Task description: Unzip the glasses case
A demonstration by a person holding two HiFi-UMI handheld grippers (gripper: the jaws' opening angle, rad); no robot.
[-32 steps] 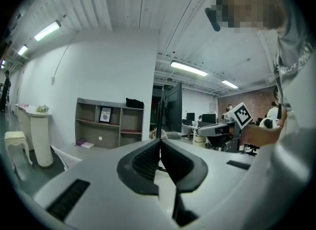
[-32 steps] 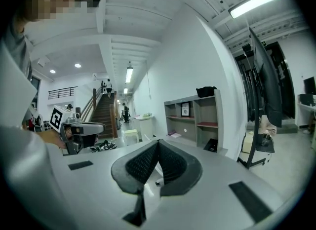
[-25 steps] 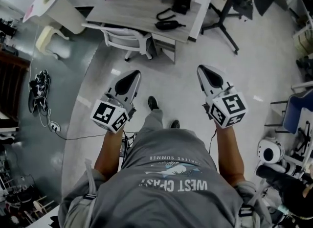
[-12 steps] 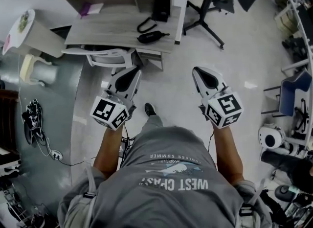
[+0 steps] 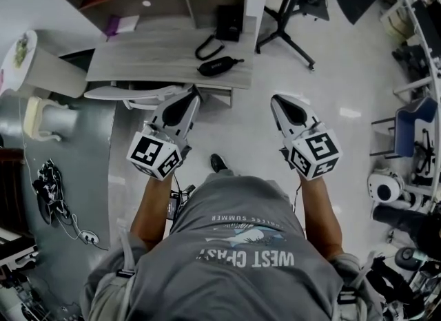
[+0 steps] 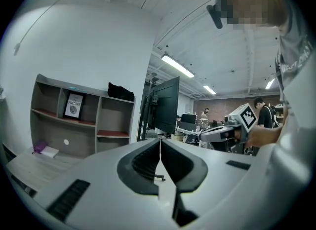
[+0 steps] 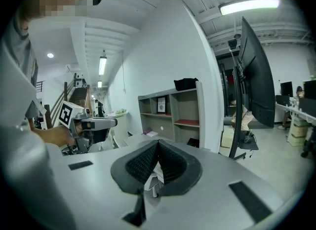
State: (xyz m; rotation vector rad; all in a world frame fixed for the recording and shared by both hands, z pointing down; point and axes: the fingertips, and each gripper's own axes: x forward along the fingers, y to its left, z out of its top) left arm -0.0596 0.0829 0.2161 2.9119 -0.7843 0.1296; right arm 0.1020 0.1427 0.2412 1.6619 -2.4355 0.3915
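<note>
**Closing on the desk, both grippers shut and empty, case not touched yet**

- What changed: over the last second the person has walked toward the desk (image 5: 158, 58). In the head view it has slid from the far top of the frame to just ahead of the gripper tips. Both hands came forward together and kept about the same spacing.
- Glasses case (image 5: 219, 66): the dark, elongated pouch lying flat on the desk, near the desk's front edge toward its right end. The zip isn't resolvable from here, so I can't tell where the puller is.
- Left gripper (image 5: 193, 93): jaws pressed together with nothing between them. The tip is at the desk's front edge, just short of the case and slightly left of it.
- Right gripper (image 5: 275, 98): jaws also together and empty. It is off the desk's right end, over bare floor, further from the case than the left.
- White chair (image 5: 131, 93) is tucked under the desk's front edge, left of the case, so it probably won't block the reach.
- My read for the task: this is the approach phase and no unzipping has started. Both sets of jaws need to open before anything useful happens. Likely one pins the case body and the other takes the puller. Expect the case to slide on the desk if it's tugged unpinned.
</note>
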